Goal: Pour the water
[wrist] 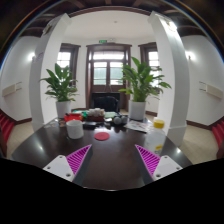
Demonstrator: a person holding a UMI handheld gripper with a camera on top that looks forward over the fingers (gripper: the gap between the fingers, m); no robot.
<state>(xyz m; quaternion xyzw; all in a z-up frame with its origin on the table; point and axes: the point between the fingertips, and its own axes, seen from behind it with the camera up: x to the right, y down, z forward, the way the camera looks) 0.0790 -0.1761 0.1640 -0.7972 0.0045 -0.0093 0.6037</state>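
The tongs [113, 160] are standing released over the dark desk [112, 150], with the two purple pads [78, 158] spread wide apart and nothing lying between them. Beyond the fingers, toward the left, a white cup [74, 128] is sitting upright on the desk, with a red-and-white container [72, 117] standing just behind it. A small red disc [101, 135] is lying flat on the desk, near the cup and further toward the middle. Beyond the right finger, a clear bottle with a yellow cap [158, 134] is standing upright, well apart from the cup. Two potted plants [138, 84] are flanking the far end of the desk. A cluster of small objects is sitting between the plants; these cannot be identified.
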